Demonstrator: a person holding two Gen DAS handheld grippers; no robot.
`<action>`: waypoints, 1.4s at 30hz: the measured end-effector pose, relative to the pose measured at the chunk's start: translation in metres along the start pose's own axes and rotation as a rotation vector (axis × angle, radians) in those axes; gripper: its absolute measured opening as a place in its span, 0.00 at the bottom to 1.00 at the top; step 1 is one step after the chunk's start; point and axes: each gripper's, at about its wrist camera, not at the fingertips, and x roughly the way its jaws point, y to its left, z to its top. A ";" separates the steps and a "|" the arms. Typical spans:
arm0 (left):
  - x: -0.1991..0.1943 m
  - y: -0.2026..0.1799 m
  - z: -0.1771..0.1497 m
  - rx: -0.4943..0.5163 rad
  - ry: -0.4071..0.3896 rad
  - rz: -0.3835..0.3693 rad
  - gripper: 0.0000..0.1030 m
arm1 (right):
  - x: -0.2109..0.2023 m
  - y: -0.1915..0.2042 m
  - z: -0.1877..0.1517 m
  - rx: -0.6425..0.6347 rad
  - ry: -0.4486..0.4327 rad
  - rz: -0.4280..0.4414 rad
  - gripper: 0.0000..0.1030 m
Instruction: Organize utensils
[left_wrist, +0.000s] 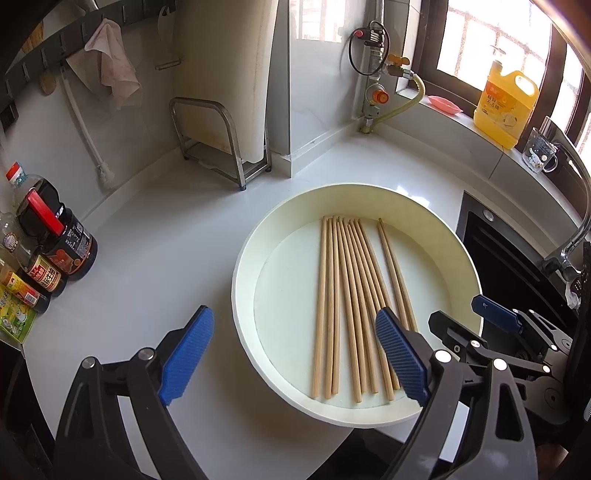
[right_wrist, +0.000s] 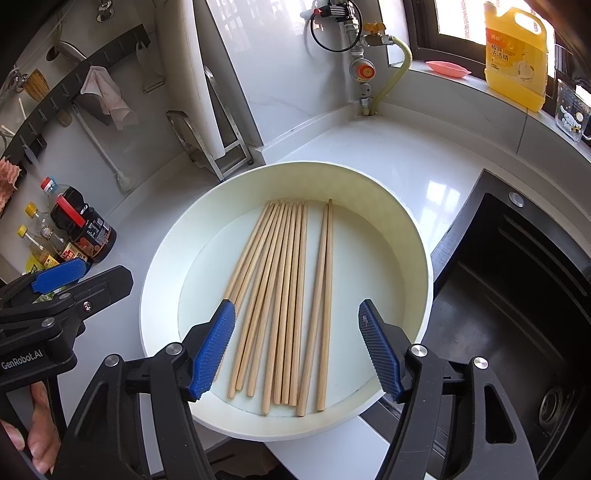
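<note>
So there's a big round white tray (right_wrist: 406, 221) sitting on the white counter (right_wrist: 388, 158), and all the wooden chopsticks (right_wrist: 284, 295) are lying flat inside it. I count 10: a bunch of 8 fanned out toward the near rim of the tray, tips bunched together at the far side, and then a pair of 2 (right_wrist: 322, 302) lying side by side, a bit apart from the bunch on the sink side of the tray.

The left gripper (left_wrist: 295, 358) is wide open with nothing in it. One blue pad hangs over the counter just outside the tray's rim; the other sits over the near ends of the chopsticks inside the tray. Can't tell if that pad actually touches them.

The right gripper (right_wrist: 297, 350) is also spread wide and holding nothing. Its 2 pads straddle the near ends of the chopsticks, hovering over the near part of the tray, with most of the sticks showing in the gap between them.

Around the tray: a black sink (right_wrist: 517, 295) right next to it, sauce and oil bottles (left_wrist: 55, 236) on the counter on the opposite side, a metal rack (left_wrist: 221, 144) behind it by the wall, and a yellow detergent jug (left_wrist: 506, 99) up on the window ledge past the tray's far side.
</note>
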 end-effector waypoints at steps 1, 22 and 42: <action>0.000 0.000 0.000 0.001 0.001 0.002 0.86 | 0.000 0.000 0.000 0.000 0.001 -0.001 0.64; -0.005 0.000 -0.004 -0.017 0.011 0.047 0.91 | 0.000 -0.002 -0.004 -0.016 0.018 -0.010 0.64; -0.002 -0.001 -0.008 -0.017 0.023 0.041 0.93 | -0.001 -0.002 -0.004 -0.026 0.020 -0.012 0.64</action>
